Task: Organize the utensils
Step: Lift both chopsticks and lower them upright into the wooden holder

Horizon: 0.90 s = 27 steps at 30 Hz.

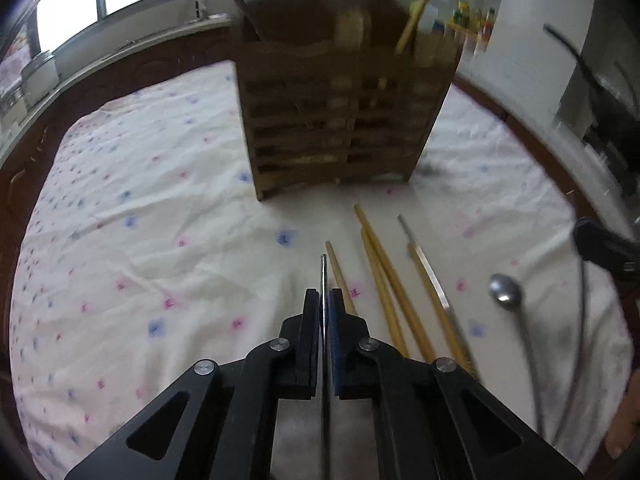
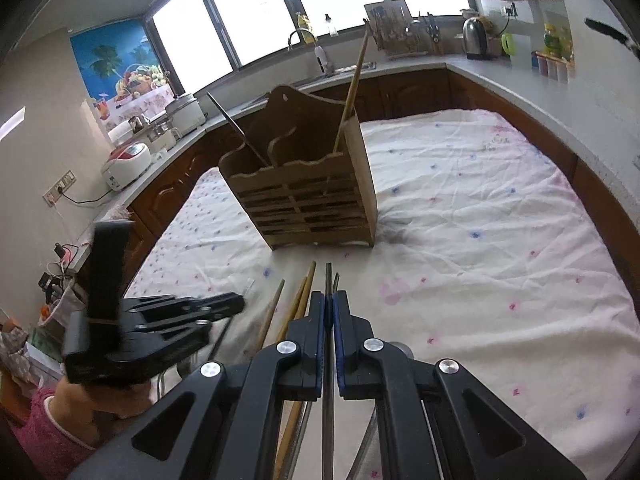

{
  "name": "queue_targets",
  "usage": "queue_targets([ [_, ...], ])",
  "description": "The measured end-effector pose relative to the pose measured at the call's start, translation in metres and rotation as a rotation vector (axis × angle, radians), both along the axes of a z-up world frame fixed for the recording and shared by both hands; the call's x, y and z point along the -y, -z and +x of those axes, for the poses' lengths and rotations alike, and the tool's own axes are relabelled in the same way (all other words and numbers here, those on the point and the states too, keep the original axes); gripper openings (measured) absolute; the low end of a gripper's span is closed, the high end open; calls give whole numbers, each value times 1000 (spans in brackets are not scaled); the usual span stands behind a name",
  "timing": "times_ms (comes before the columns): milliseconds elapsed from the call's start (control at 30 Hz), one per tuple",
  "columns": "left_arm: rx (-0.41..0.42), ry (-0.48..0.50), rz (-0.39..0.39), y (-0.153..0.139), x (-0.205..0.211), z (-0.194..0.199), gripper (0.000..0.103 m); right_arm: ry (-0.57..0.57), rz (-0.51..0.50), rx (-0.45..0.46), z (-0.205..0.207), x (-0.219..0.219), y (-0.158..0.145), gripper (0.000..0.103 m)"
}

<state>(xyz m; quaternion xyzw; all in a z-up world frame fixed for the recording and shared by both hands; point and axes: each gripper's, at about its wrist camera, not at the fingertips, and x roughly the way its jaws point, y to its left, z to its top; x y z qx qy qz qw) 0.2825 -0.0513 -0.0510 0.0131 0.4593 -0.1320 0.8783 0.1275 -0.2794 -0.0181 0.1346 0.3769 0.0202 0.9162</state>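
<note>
A slatted wooden utensil holder (image 1: 340, 120) (image 2: 304, 184) stands on the flowered cloth. One wooden chopstick (image 2: 352, 84) leans in its right compartment and a dark metal stick (image 2: 240, 128) in its left. My left gripper (image 1: 325, 296) (image 2: 236, 306) is shut on a thin metal chopstick (image 1: 323, 268) just above the cloth. My right gripper (image 2: 329, 300) (image 1: 600, 248) is shut on another metal chopstick (image 2: 328, 276). Several wooden chopsticks (image 1: 384, 272) (image 2: 302, 300) lie between the grippers and the holder, pointing at it. A metal spoon (image 1: 506, 292) lies at the right.
The table's cloth (image 1: 140, 200) (image 2: 480, 220) is wrinkled. A thin wire loop (image 1: 582, 340) curves beside the spoon. Kitchen counters with a sink (image 2: 320, 68), a kettle (image 2: 474, 38) and rice cookers (image 2: 128, 160) ring the table. A person's hand and pink sleeve (image 2: 36, 412) are at lower left.
</note>
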Motion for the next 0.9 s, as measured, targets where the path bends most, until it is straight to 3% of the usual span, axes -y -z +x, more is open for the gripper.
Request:
queue_targets([
  [400,211,-10,-142,-90,-40,-73,3,-12,-25,116,-14,-9,-46,4],
  [633,272,-12,-176,-107,-54,-108,3,-2,-34,168,-18,-9,-64,4],
  [900,313,-28,-205,-119,-66,-117,3,7,-35,200,-19,-7,-75,4],
])
